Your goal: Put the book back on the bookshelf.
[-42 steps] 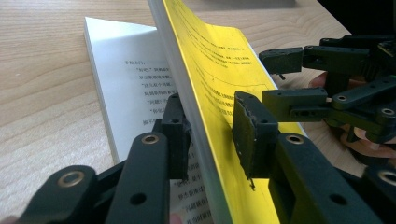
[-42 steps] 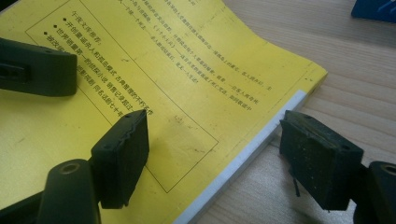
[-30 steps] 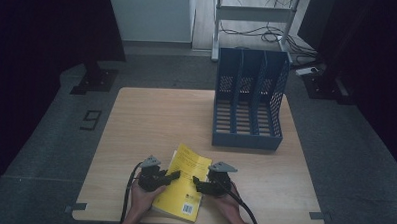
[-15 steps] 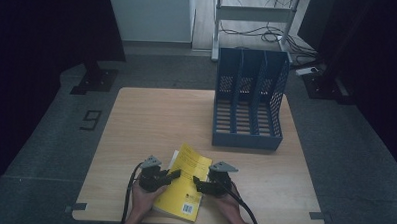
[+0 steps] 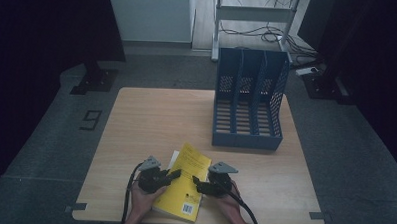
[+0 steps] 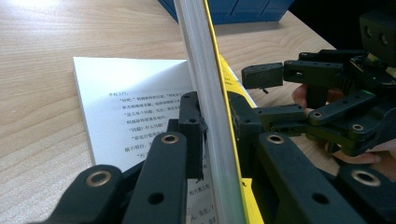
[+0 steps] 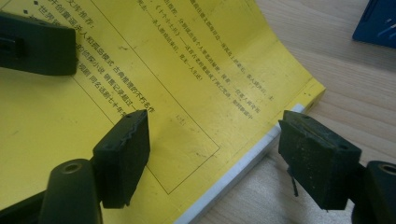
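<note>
A yellow paperback book (image 5: 184,179) lies open near the table's front edge. In the left gripper view a thick stack of pages with the yellow cover (image 6: 205,70) stands raised off a white printed page (image 6: 121,98). My left gripper (image 6: 215,121) is shut on that stack; its jaws have just been closing with the stack between them. From the right, my right gripper (image 7: 219,156) stands open across the book's edge (image 7: 252,158), one pad over the yellow cover and the other over the table. In the high view the left gripper (image 5: 174,175) and right gripper (image 5: 196,182) face each other over the book.
A blue three-slot file holder (image 5: 249,101) stands at the back right of the wooden table (image 5: 156,120). Bare wood lies to the left and behind the book. The person's hands come in over the front edge.
</note>
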`<state>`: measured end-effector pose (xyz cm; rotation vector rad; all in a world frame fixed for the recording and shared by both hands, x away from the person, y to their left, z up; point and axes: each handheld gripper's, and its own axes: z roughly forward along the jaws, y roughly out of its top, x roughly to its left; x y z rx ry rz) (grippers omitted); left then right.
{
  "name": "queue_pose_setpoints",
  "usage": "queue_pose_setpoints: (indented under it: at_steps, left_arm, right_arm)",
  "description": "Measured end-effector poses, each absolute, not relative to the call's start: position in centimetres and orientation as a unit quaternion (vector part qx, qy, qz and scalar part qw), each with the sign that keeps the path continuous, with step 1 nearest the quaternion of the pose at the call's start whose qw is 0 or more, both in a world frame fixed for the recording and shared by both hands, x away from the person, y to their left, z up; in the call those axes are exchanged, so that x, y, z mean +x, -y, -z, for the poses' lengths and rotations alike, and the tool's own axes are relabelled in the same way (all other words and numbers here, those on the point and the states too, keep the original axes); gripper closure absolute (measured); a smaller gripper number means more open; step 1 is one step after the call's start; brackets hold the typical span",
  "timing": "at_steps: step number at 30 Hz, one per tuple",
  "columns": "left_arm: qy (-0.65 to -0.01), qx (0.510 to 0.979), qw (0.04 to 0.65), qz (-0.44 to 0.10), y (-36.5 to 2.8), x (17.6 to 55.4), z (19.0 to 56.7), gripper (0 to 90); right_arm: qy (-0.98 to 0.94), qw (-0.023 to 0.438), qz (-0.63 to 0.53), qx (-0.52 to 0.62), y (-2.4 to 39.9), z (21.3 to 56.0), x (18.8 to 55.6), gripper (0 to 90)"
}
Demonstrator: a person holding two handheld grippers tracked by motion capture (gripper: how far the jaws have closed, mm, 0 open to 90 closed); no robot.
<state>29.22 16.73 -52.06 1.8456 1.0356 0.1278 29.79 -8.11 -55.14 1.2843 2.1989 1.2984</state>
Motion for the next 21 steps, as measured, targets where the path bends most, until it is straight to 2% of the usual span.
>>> queue_pose_setpoints:
  at_steps: [21]
  left_arm:
    - [-0.411,0.754,0.507,-0.067,-16.86,28.56,51.56,79.7]
  right_arm:
    - [-0.762,0.139,-0.456,0.438,8.74,54.71,29.62,21.2]
